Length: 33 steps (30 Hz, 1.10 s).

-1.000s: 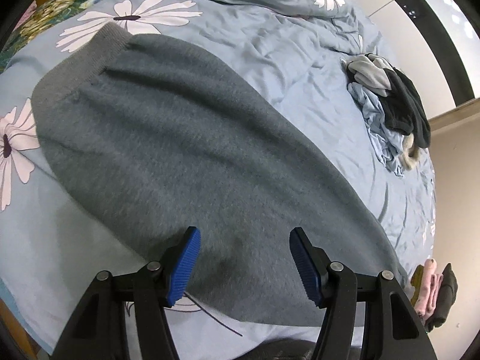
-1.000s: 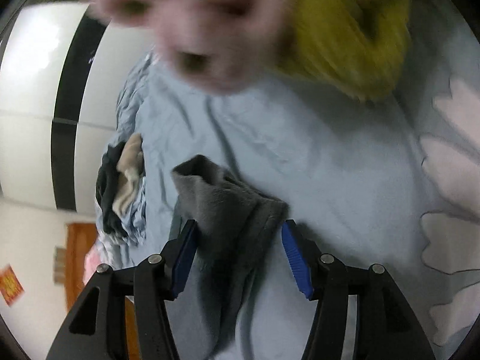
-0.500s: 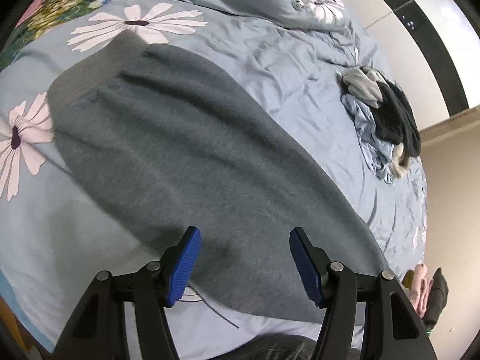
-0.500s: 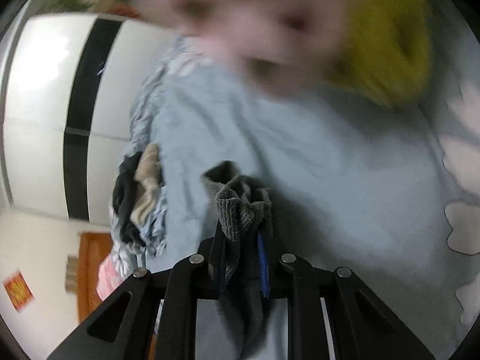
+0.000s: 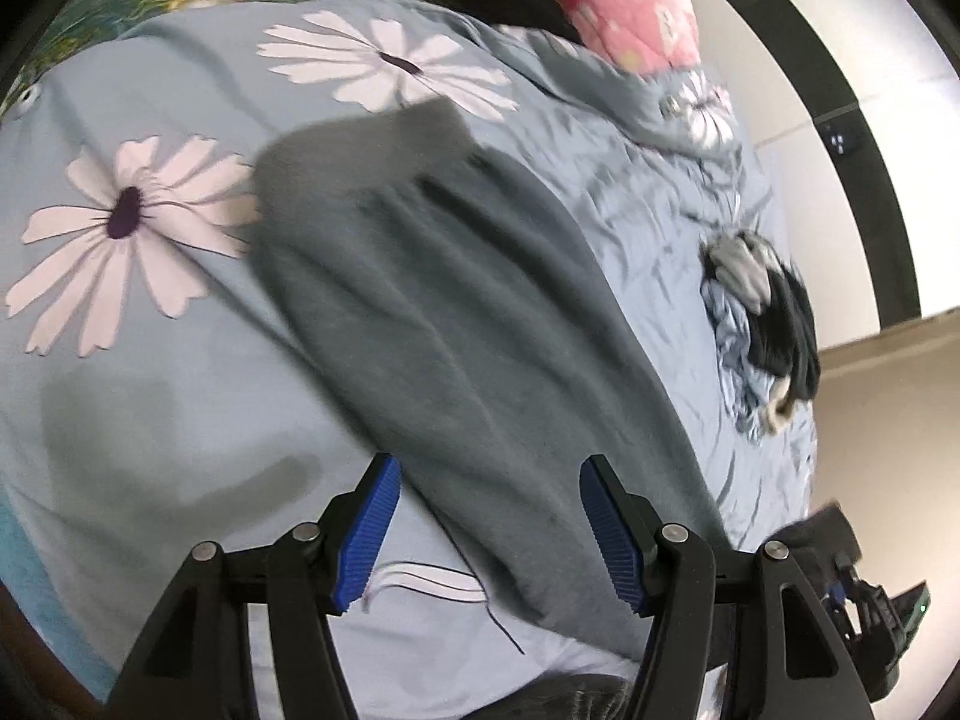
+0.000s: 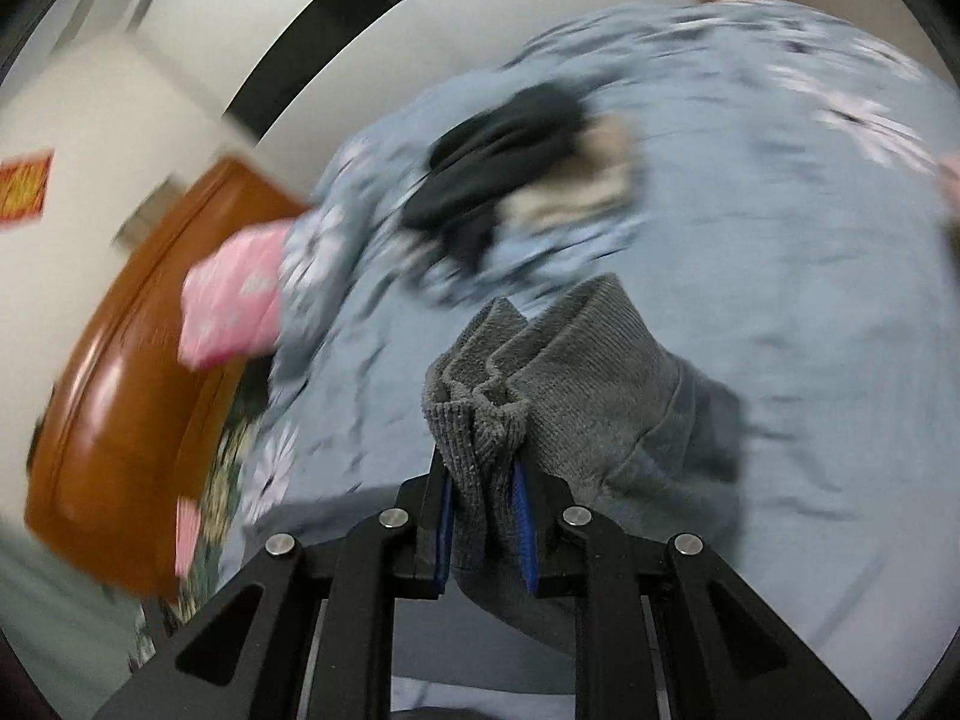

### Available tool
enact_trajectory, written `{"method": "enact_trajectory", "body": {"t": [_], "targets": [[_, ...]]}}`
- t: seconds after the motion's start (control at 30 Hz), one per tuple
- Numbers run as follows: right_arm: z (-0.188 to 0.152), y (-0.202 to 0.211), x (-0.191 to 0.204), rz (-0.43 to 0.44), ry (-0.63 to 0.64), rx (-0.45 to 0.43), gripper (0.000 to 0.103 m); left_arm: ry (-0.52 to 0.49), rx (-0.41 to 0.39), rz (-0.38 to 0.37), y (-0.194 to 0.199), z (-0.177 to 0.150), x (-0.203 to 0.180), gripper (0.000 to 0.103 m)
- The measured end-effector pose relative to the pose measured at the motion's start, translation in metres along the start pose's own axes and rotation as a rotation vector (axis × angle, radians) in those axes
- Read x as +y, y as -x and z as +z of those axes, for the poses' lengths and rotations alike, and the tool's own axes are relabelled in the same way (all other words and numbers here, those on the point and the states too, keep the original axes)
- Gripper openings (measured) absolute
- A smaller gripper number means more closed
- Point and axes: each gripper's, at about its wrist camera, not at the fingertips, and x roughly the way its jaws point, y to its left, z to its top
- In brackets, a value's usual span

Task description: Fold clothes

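A bed is seen covered by a light blue bedspread (image 5: 150, 390) printed with large white daisies. Across it a grey knitted garment (image 5: 456, 324) is laid out flat, its ribbed hem end toward the far left of the left wrist view and its near end running under the left gripper. A heap of unfolded clothes (image 5: 762, 324), dark, grey and pale blue, is noted on the bedspread to the right, well apart from the garment; the same heap (image 6: 516, 174) is recorded, blurred, in the right wrist view. A pink patterned cushion (image 5: 630, 6) lies at the far edge of the bed. A brown wooden door (image 6: 120, 390) is visible past the bed in the right wrist view.

The left gripper (image 5: 489, 531) is held released above the garment, its blue pads standing apart with nothing pressed between them. The right gripper (image 6: 483, 516) is clenched on a bunched ribbed edge (image 6: 540, 384) of the grey garment, lifted clear of the bedspread.
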Motion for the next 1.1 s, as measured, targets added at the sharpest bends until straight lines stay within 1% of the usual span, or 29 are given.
{"method": "enact_trajectory", "body": {"t": [0.07, 0.13, 0.27, 0.4, 0.53, 0.57, 0.63, 0.67, 0.7, 0.73, 0.8, 0.9, 0.97, 1.1], "targets": [[-0.015, -0.031, 0.038, 0.012, 0.092, 0.067, 0.018, 0.025, -0.019, -0.009, 0.008, 0.005, 0.01, 0.067], [-0.035, -0.064, 0.064, 0.016, 0.15, 0.146, 0.018, 0.048, -0.036, -0.015, 0.015, 0.01, 0.02, 0.068], [-0.073, -0.117, 0.1, -0.014, 0.211, 0.29, 0.018, 0.082, -0.049, -0.019, 0.023, 0.014, 0.035, 0.069], [-0.099, -0.147, 0.118, -0.045, 0.285, 0.367, 0.019, 0.102, -0.047, -0.023, 0.025, 0.015, 0.045, 0.069], [-0.116, -0.163, 0.123, -0.065, 0.329, 0.467, 0.025, 0.095, -0.015, -0.042, 0.017, 0.013, 0.039, 0.069], [-0.116, -0.16, 0.122, -0.051, 0.332, 0.472, 0.027, 0.085, -0.004, -0.047, 0.014, 0.012, 0.035, 0.069], [-0.111, -0.147, 0.118, 0.026, 0.322, 0.474, 0.039, 0.05, 0.019, -0.063, 0.008, 0.009, 0.021, 0.069], [-0.109, -0.141, 0.116, 0.064, 0.316, 0.474, 0.041, 0.03, 0.033, -0.073, 0.004, 0.006, 0.013, 0.069], [-0.105, -0.133, 0.113, 0.1, 0.309, 0.464, 0.044, 0.011, 0.048, -0.084, 0.0, 0.003, 0.005, 0.069], [-0.098, -0.118, 0.106, 0.117, 0.297, 0.427, 0.047, -0.008, 0.063, -0.094, -0.004, 0.001, -0.004, 0.069], [-0.086, -0.096, 0.088, 0.095, 0.262, 0.369, 0.049, -0.06, 0.097, -0.122, -0.014, -0.006, -0.026, 0.069], [-0.067, -0.058, 0.043, 0.029, 0.157, 0.281, 0.049, -0.162, 0.147, -0.164, -0.032, -0.017, -0.068, 0.069], [-0.063, -0.04, 0.02, -0.001, 0.105, 0.254, 0.049, -0.235, 0.184, -0.182, -0.046, -0.024, -0.095, 0.069], [-0.058, -0.008, -0.023, -0.052, 0.011, 0.211, 0.049, -0.314, 0.247, -0.149, -0.074, -0.042, -0.123, 0.067]]}}
